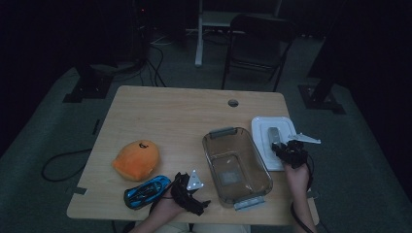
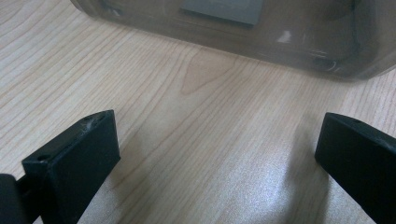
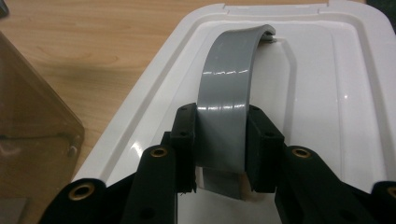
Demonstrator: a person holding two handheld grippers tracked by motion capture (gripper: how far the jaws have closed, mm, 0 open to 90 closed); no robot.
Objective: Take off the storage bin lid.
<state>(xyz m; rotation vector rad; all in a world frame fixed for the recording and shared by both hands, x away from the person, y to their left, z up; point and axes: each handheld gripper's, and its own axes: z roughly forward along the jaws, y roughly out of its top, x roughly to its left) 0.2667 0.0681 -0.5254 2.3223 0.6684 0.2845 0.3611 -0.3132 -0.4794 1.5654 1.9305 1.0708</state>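
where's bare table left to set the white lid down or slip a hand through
The widest bare patch of the wooden table is its far half, beyond the orange plush toy and the clear plastic bin. A narrower strip runs between plush and bin. The near edge is crowded: blue toy car, left gripper. The white lid, held by its grey handle, fills the right edge.

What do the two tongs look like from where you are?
Both the left tongs and the right tongs are black, each topped by a grey three-cornered plate. Their jaws are blocky black pads; the right ones show brass-coloured rivets. A black cable trails from the right one.
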